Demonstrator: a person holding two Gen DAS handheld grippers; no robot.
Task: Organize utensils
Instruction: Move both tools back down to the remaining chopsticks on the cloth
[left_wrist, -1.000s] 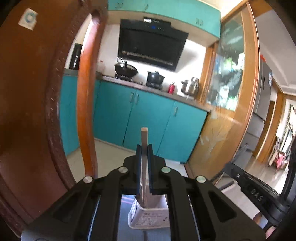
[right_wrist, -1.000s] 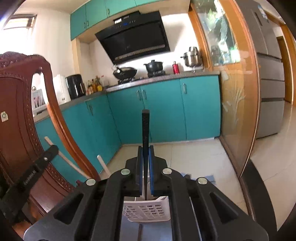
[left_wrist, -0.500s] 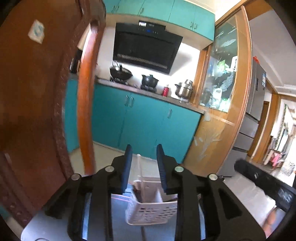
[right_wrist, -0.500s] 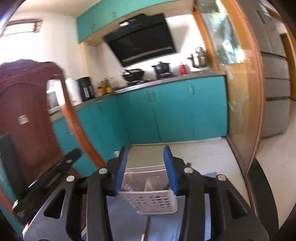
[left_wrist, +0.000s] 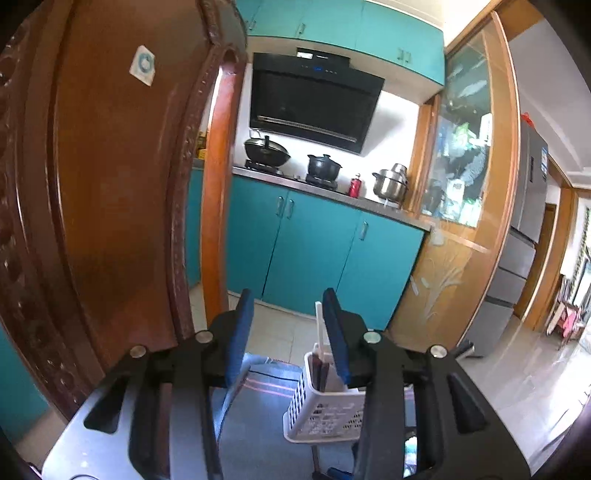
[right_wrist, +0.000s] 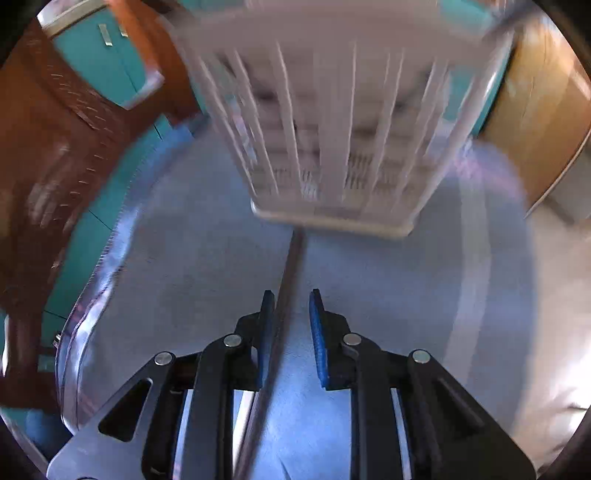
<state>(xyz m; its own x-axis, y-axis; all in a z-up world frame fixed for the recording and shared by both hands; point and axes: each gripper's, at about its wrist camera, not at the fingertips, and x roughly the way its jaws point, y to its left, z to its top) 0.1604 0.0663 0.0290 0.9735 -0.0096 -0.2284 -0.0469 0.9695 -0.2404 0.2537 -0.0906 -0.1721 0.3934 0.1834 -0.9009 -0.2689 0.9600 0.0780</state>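
**Right gripper drops onto the next chopstick**

The left gripper (left_wrist: 291, 328) hangs level, fingers spreading around nothing, beside the white utensil basket (left_wrist: 325, 417) that holds upright chopsticks (left_wrist: 320, 365). The right gripper (right_wrist: 291, 332), pointed down at the worktop (right_wrist: 388, 295), is closing its fingers on a dark chopstick (right_wrist: 286, 295) lying before the basket. Blur hides whether they touch it.

No legible text showing anywhere. White sticker with teal ring mark (left_wrist: 142, 65) sitting on brown carved wooden chair back (left_wrist: 110, 184); label on white perforated plastic basket (left_wrist: 325, 415) blurring beyond reading.
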